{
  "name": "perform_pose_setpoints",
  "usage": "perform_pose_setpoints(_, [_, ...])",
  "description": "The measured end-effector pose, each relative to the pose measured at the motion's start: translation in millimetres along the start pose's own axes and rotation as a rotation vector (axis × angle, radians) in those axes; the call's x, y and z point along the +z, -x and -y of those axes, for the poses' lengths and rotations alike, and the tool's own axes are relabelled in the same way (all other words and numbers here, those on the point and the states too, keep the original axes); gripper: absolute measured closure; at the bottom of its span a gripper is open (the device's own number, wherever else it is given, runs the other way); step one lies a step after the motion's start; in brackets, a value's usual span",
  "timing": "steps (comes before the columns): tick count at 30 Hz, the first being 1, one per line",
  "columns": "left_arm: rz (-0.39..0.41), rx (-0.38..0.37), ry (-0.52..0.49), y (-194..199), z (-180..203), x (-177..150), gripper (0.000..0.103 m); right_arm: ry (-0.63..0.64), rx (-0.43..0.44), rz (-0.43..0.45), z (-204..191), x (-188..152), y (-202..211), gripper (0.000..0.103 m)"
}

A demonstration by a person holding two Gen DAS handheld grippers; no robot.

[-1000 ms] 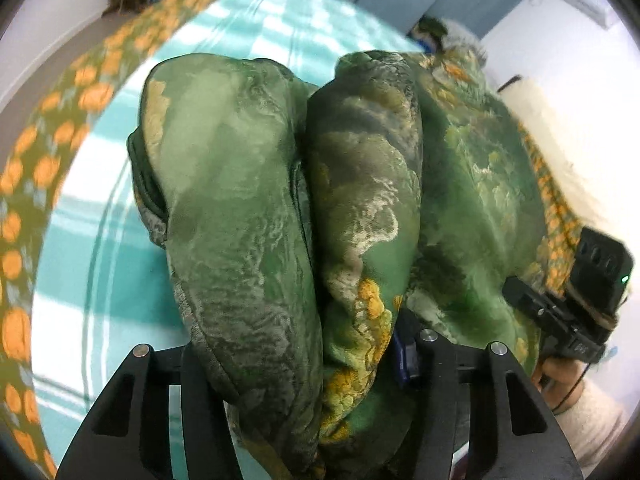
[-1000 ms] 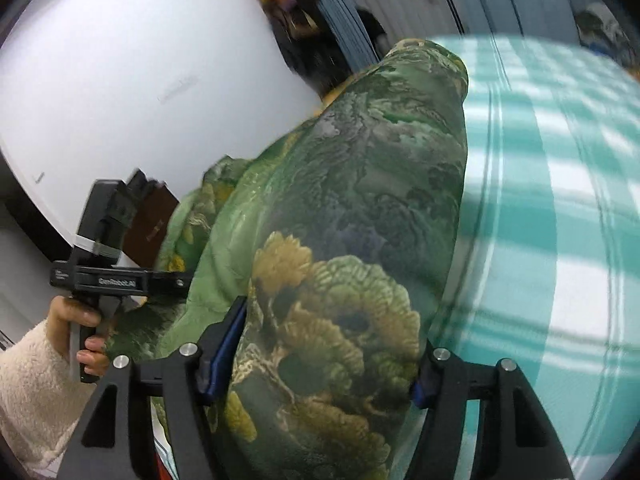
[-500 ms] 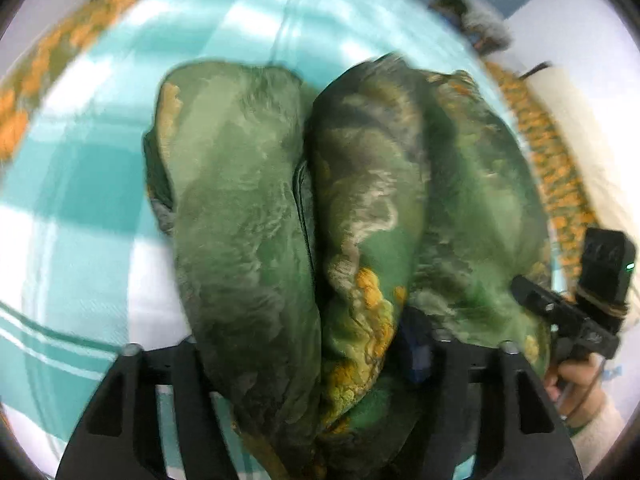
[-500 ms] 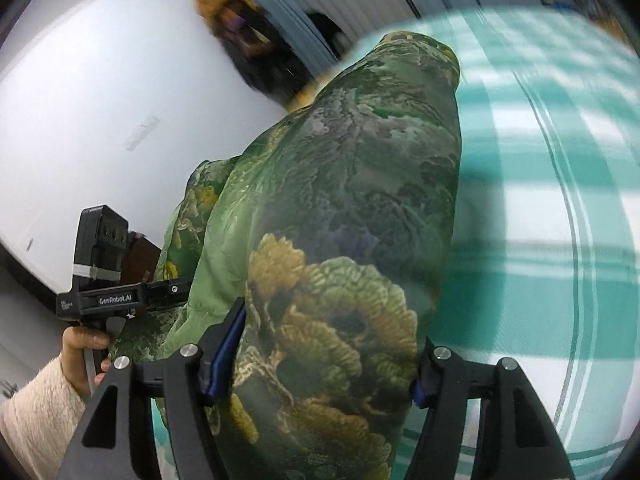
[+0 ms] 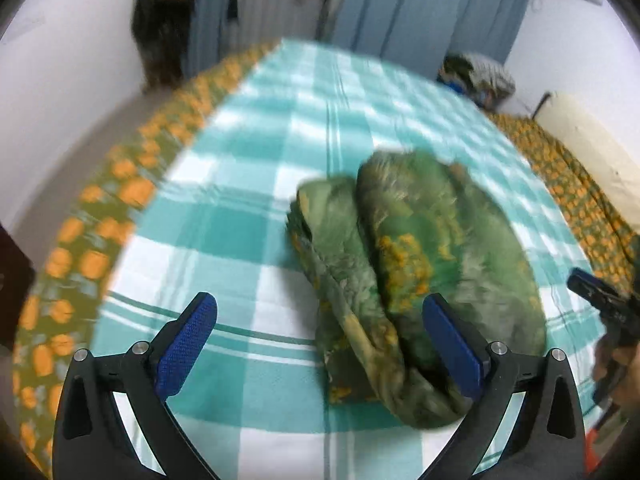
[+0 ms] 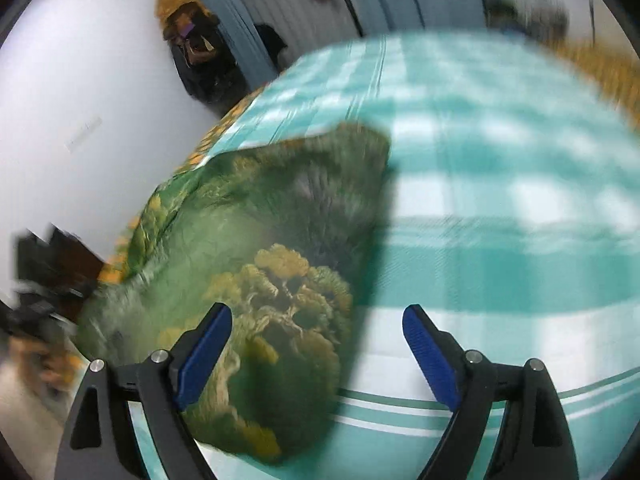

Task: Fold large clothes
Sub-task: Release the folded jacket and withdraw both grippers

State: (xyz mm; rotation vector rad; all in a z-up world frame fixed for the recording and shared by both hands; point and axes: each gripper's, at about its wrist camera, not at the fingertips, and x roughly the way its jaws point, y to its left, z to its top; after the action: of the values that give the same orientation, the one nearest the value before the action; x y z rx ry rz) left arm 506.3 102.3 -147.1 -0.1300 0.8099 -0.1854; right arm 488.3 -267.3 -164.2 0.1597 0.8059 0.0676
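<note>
A green garment with a yellow tree print (image 5: 416, 264) lies folded into a thick bundle on the teal-and-white checked bed cover (image 5: 248, 216). My left gripper (image 5: 320, 344) stands back from it, jaws opening wide, with no pad on the cloth. The right blue pad (image 5: 452, 344) hangs in front of the bundle's near end. In the right wrist view the same garment (image 6: 248, 248) fills the left half. My right gripper (image 6: 316, 352) is opening too, its blue pads (image 6: 204, 352) clear of the cloth below them. Both views are motion-blurred.
An orange-flowered green quilt (image 5: 88, 248) borders the checked cover on the left and the far right. Blue curtains (image 5: 420, 8) and a dark hanging bag (image 5: 164, 28) stand at the back wall. A small heap of clothes (image 5: 476, 76) sits at the bed's far corner. The other gripper (image 5: 604, 304) shows at the right edge.
Both grippers have let go of the green garment and opened wide. They have drawn back from it, so the bundle now lies free on the checked cover and looks smaller.
</note>
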Motion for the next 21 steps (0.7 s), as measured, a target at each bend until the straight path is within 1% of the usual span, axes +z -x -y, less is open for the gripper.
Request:
perform_pose_setpoints(2, [0.091, 0.049, -0.012, 26, 5, -7, 0.001, 0.073, -0.120, 0.088, -14, -5, 32, 0.014])
perform_pose_setpoints(3, [0.142, 0.083, -0.031, 41, 11, -10, 0.001, 0.089, -0.162, 0.122, -19, -6, 48, 0.014])
perform_pose_setpoints(5, [0.218, 0.133, -0.084, 64, 34, -19, 0.000, 0.099, -0.263, 0.220, -31, -11, 83, 0.014])
perform_pose_setpoints(6, [0.238, 0.146, -0.104, 71, 38, -21, 0.000, 0.092, -0.283, 0.237, -31, -8, 88, 0.014])
perform_pose_setpoints(7, [0.259, 0.159, -0.127, 80, 49, -25, 0.000, 0.084, -0.289, 0.236, -34, -8, 96, 0.013])
perform_pose_setpoints(9, [0.267, 0.146, -0.151, 98, 67, -30, 0.000, 0.087, -0.285, 0.196, -38, -6, 100, 0.013])
perform_pose_setpoints(11, [0.231, 0.099, -0.160, 105, 84, -33, 0.000, 0.088, -0.257, 0.177, -39, -11, 110, 0.013])
perform_pose_setpoints(12, [0.218, 0.090, -0.154, 106, 90, -35, 0.000, 0.080, -0.257, 0.171, -42, -14, 117, 0.013])
perform_pose_setpoints(16, [0.226, 0.084, -0.122, 113, 109, -48, 0.000, 0.097, -0.299, 0.139, -49, -35, 140, 0.012])
perform_pose_setpoints(19, [0.194, 0.080, -0.099, 113, 119, -58, 0.000, 0.111, -0.304, 0.131, -50, -47, 146, 0.012])
perform_pose_setpoints(21, [0.183, 0.094, -0.100, 114, 123, -63, 0.000, 0.121, -0.312, 0.129, -51, -53, 151, 0.012])
